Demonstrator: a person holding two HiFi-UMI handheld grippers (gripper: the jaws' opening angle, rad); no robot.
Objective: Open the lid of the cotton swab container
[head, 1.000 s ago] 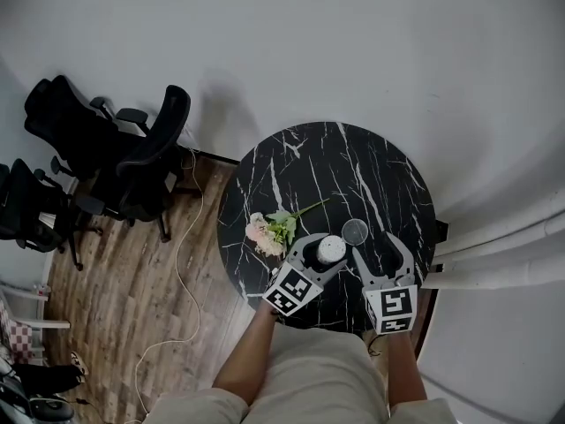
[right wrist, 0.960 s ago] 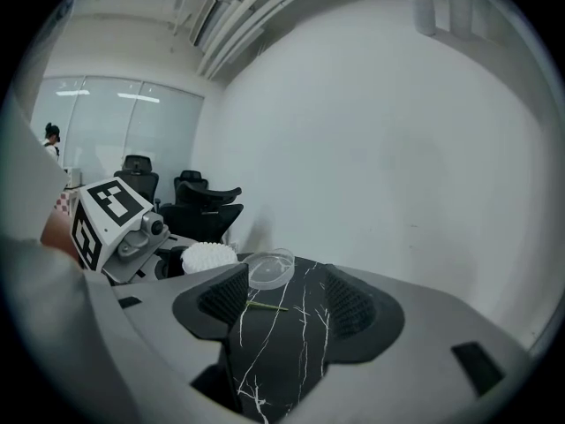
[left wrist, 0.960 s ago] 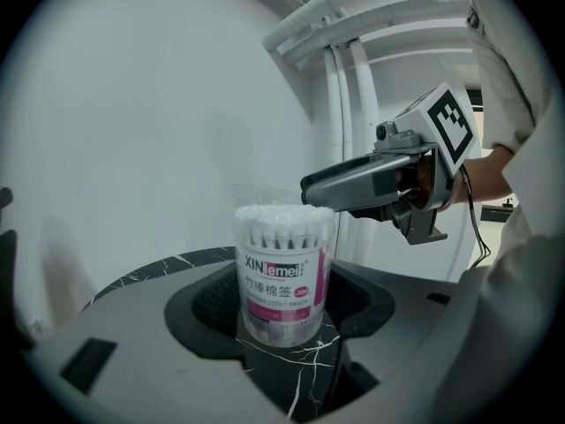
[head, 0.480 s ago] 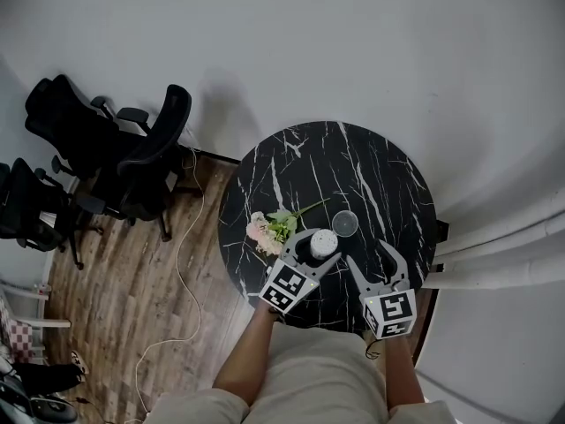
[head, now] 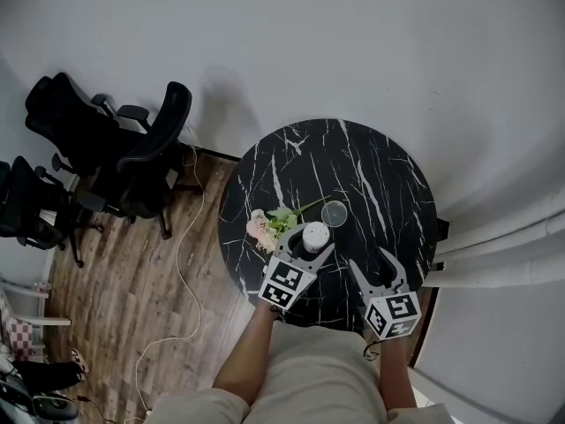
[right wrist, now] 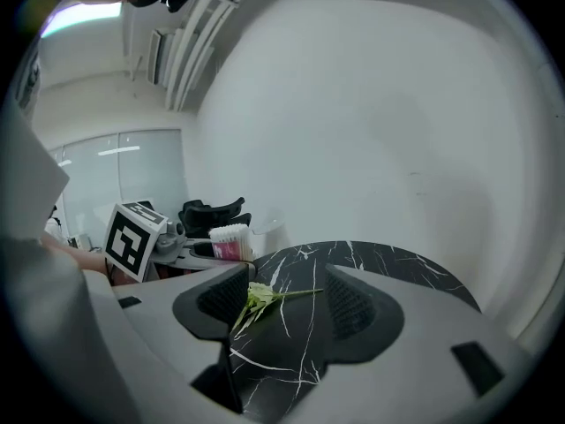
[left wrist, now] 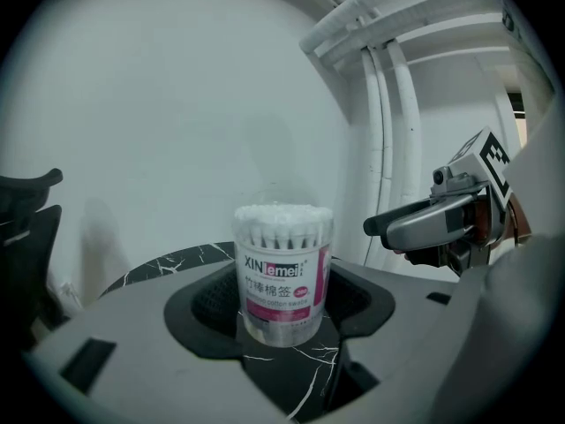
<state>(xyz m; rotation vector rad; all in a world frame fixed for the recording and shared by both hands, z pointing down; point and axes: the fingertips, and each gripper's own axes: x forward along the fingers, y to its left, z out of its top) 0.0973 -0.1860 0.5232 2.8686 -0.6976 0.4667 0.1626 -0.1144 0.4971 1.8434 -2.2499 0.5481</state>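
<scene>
A clear cotton swab container (head: 315,235) with a pink label (left wrist: 282,274) stands on the black marble table (head: 353,162). White swab tips show at its top. My left gripper (head: 309,239) (left wrist: 284,312) is shut on it, a pad against each side. The clear round lid (head: 335,213) lies on the table just beyond the container, apart from both grippers. My right gripper (head: 371,260) (right wrist: 282,306) hangs open over the table's near right part, nothing between its fingers. The right gripper view shows the container (right wrist: 229,241) at the left.
A small bunch of pink flowers with a green stem (head: 272,228) (right wrist: 258,297) lies left of the container. Black office chairs (head: 106,162) stand on the wooden floor to the left, with a white cable (head: 181,263) beside them. White curtains (head: 503,246) hang right of the table.
My left gripper has carried the container up and left, toward the flowers. The right gripper has drawn back toward me, away from the lid. The lid now shows farther up-left.
</scene>
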